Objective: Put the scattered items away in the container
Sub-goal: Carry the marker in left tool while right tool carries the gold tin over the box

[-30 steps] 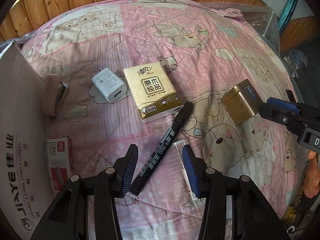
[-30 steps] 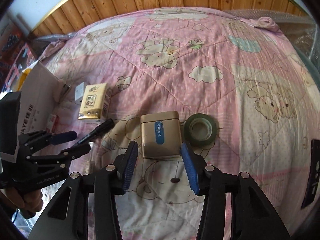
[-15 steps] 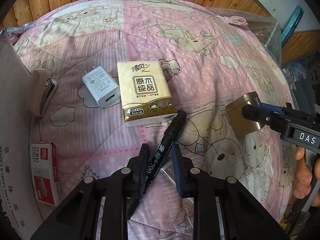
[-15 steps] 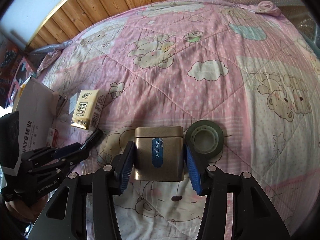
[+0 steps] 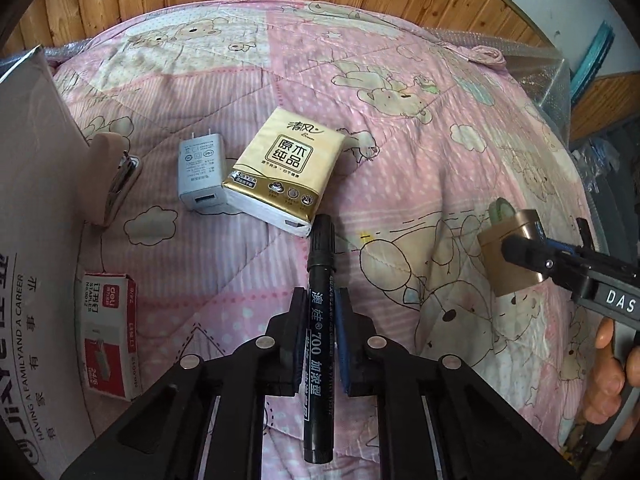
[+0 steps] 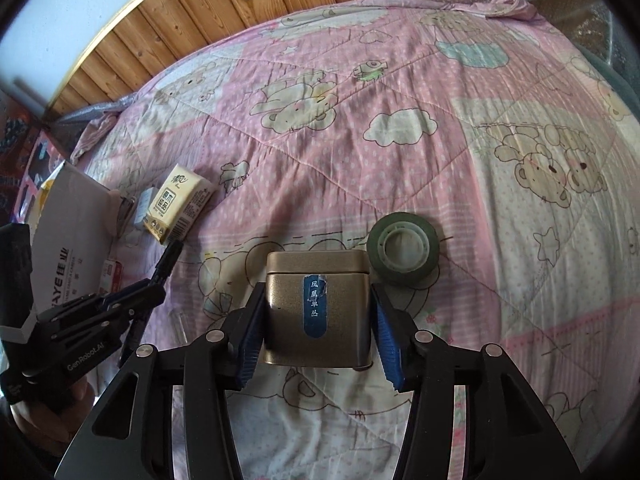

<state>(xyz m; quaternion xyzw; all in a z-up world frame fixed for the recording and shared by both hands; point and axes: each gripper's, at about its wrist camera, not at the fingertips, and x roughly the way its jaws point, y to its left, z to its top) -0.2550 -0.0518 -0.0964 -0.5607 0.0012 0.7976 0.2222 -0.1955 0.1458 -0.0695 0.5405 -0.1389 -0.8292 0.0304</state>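
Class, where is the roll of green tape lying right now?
In the right wrist view, the green tape roll lies flat on the pink quilt, just right of and behind the gold tin.

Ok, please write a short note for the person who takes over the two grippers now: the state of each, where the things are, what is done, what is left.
Left gripper: shut on the black marker, low over the quilt.
Right gripper: fingers on both sides of the gold tin; a firm grip cannot be told.
Cardboard box stands at the left edge.
On the quilt: tissue pack, white charger, stapler, staple box, tape roll touching the tin.
Done: nothing shows in the box yet.
Left: carry the marker and tin to the box, then the rest.
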